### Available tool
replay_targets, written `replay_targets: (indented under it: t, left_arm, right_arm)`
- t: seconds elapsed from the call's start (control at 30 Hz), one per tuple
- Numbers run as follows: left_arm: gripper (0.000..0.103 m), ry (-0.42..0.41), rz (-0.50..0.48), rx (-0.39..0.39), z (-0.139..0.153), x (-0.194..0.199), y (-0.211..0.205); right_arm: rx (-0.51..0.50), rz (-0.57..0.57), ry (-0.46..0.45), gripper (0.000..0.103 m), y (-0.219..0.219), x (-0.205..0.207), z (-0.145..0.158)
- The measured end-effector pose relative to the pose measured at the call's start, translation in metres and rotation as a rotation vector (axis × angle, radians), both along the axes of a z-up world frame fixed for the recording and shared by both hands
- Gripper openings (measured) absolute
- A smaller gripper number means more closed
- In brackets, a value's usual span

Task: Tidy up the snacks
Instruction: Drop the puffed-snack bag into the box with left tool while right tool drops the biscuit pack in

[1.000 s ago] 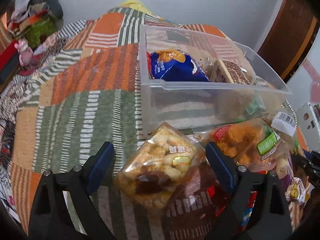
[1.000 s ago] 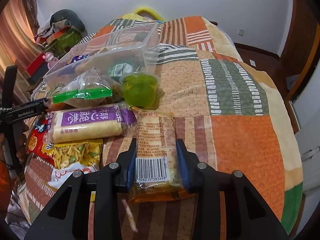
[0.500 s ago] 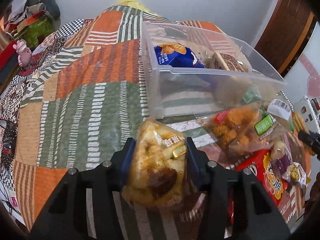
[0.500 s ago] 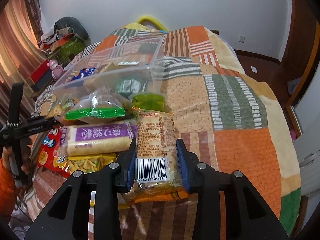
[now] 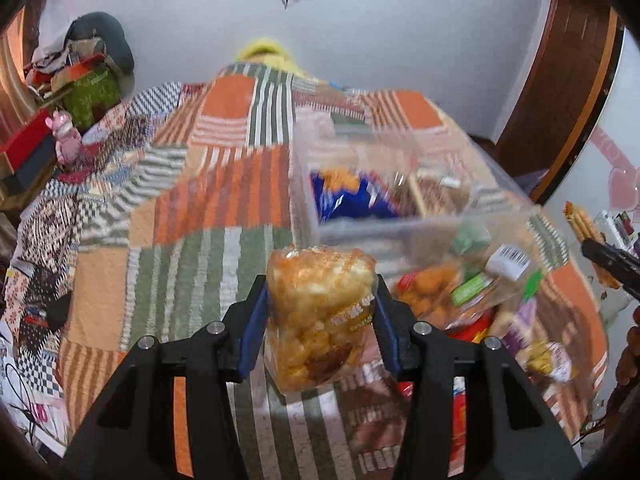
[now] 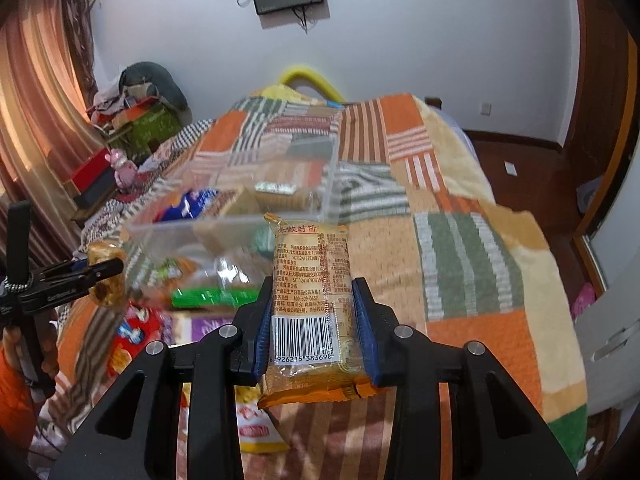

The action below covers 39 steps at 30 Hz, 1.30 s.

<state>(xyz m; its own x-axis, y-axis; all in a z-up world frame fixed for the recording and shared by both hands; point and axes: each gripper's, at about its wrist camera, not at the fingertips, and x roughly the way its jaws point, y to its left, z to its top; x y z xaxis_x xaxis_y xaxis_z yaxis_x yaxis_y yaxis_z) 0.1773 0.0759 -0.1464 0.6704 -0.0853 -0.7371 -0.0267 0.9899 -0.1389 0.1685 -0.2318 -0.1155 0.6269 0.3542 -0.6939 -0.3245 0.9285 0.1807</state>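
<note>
Both tools are loaded: the left gripper point(image 5: 320, 312) is clamped on a clear bag of puffed snacks point(image 5: 320, 312), the right gripper point(image 6: 312, 316) on an orange biscuit packet point(image 6: 310, 300), each held up just short of the clear bin's point(image 6: 200, 226) near wall. Inside the bin a blue bag point(image 5: 348, 196) and a brown packet point(image 5: 434, 194) already lie. Against the bin's near wall a heap is still left on the quilt point(image 5: 200, 272): a bag with a green label point(image 6: 214, 296), a red bag point(image 6: 128, 336), more. I'd say it's early, most sorting still ahead
</note>
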Motion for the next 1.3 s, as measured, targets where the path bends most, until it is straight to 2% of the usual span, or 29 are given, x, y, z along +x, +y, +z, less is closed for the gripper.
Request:
replay_targets:
  t: [0.23,0.47,0.7,1.07,1.3]
  left_arm:
    - [0.048,-0.094,-0.023,0.008,0.037,0.013,-0.014]
    - [0.048,-0.131,-0.046,0.015,0.049,0.040,-0.024]
    - [0.048,-0.126,-0.061,0.019,0.043,0.072,-0.032]
    - [0.048,-0.084,-0.078,0.035,0.015,0.118,-0.043]
    - [0.052,-0.048,-0.059,0.053,0.000,0.130,-0.044]
  right_arm:
    - [0.021,0.015,-0.060,0.034,0.012,0.016,0.016]
    - [0.033,0.040,-0.108,0.034,0.029,0.035,0.028]
    - [0.023,0.056,-0.115,0.034,0.047,0.058,0.025]
    - [-0.018,0.084,-0.019,0.034,0.064,0.090,-0.006]
    - [-0.058,0.101,0.028,0.034,0.071,0.095,-0.019]
